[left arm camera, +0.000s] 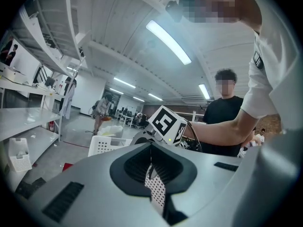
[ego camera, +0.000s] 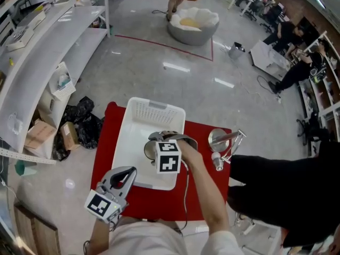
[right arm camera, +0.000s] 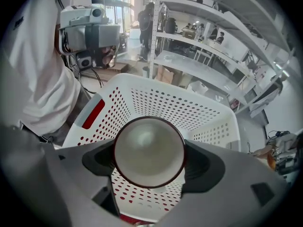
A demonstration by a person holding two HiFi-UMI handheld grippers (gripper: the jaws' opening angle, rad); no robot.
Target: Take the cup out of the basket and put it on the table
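Over the white perforated plastic basket (ego camera: 133, 137), which sits on the red-covered table (ego camera: 103, 142), the right gripper (ego camera: 154, 145) is clamped on the dark-rimmed, pale cup (right arm camera: 148, 151). The cup's mouth is turned toward that gripper's camera. Whether the cup clears the basket floor is unclear. Beside the basket's near left corner, the left gripper (left arm camera: 151, 169) has its jaws pressed together, empty.

The basket (right arm camera: 165, 103) rings the cup (right arm camera: 148, 150); red table (ego camera: 149, 201) lies bare in front.

Empty dark-rimmed white cup (right arm camera: 148, 151), gripped, within the perforated white basket (right arm camera: 189, 103).
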